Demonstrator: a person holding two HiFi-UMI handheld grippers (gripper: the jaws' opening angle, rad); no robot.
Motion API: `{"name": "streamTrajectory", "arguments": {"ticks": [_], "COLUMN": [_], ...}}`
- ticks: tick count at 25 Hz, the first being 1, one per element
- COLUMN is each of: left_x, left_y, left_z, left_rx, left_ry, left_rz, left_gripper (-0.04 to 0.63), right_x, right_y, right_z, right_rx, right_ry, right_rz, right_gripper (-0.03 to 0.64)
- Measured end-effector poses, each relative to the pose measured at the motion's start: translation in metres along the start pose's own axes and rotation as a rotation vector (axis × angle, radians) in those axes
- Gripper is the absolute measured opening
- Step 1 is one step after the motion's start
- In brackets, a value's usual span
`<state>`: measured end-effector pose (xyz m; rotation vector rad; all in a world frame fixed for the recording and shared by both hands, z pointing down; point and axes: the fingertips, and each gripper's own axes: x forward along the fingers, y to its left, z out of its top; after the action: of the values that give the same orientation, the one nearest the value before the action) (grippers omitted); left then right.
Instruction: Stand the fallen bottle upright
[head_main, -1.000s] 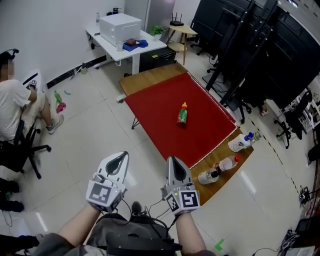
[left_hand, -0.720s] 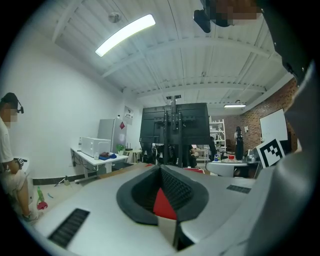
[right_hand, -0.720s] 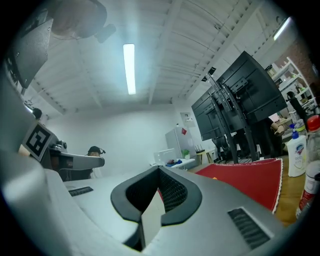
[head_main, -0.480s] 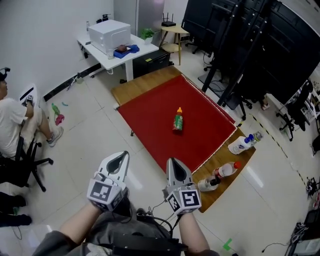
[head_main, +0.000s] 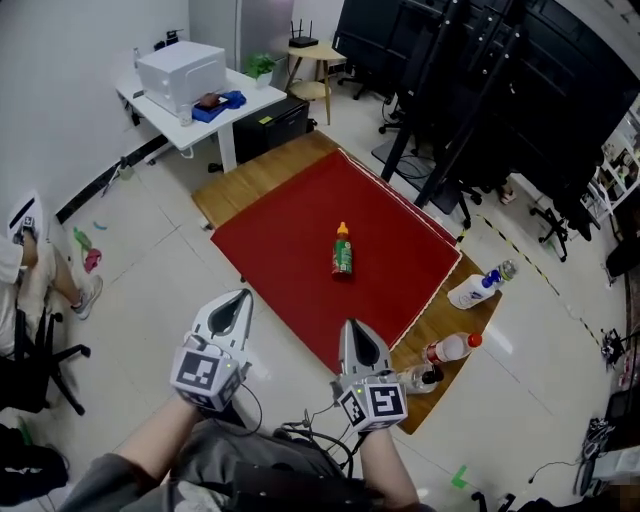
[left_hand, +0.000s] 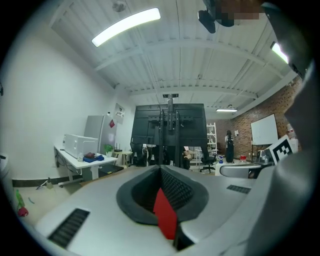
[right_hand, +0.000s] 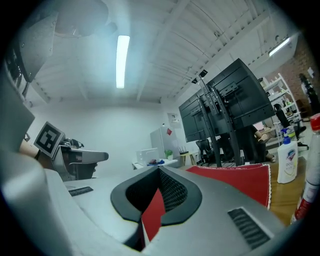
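Note:
A green-labelled bottle (head_main: 342, 252) with an orange cap lies on its side in the middle of the red cloth (head_main: 290, 235) covering the low wooden table (head_main: 252, 176). My left gripper (head_main: 240, 297) hangs over the floor short of the table's near corner, shut and empty. My right gripper (head_main: 351, 326) reaches the cloth's near edge, also shut with nothing in it. In the left gripper view the left gripper (left_hand: 161, 168) is closed tip to tip. The right gripper view shows the right gripper (right_hand: 159, 170) closed beside the red cloth (right_hand: 235, 173); the bottle is hidden there.
On the bare wood at the table's right end lie a white bottle (head_main: 474, 290), a clear red-capped bottle (head_main: 452, 348) and a dark-topped one (head_main: 414, 379). A white desk (head_main: 212, 112) stands behind, black frames (head_main: 470, 90) to the right, a seated person (head_main: 22, 262) at left.
Both grippers and the head view have come closer to the table, and the table now sits nearer the grippers. The fallen bottle has not moved on the cloth.

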<state>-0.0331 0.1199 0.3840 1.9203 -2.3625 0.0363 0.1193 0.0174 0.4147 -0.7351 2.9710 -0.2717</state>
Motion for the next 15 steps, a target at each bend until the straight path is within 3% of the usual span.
{"name": "streamTrajectory", "arguments": {"ticks": [10,15], "left_x": [0.107,0.157], "left_y": [0.133,0.172], "left_z": [-0.002,0.009], "left_rx": [-0.010,-0.025], "left_ry": [0.047,0.064], "left_rz": [-0.205,-0.332], "left_gripper": [0.028,0.028], "right_x": [0.123,0.161], "right_y": [-0.001,0.002], "right_z": [-0.012,0.000], "right_rx": [-0.022,-0.045], "right_ry": [0.001,-0.024], "right_rz": [-0.279,-0.423], "right_gripper": [-0.003,-0.003]}}
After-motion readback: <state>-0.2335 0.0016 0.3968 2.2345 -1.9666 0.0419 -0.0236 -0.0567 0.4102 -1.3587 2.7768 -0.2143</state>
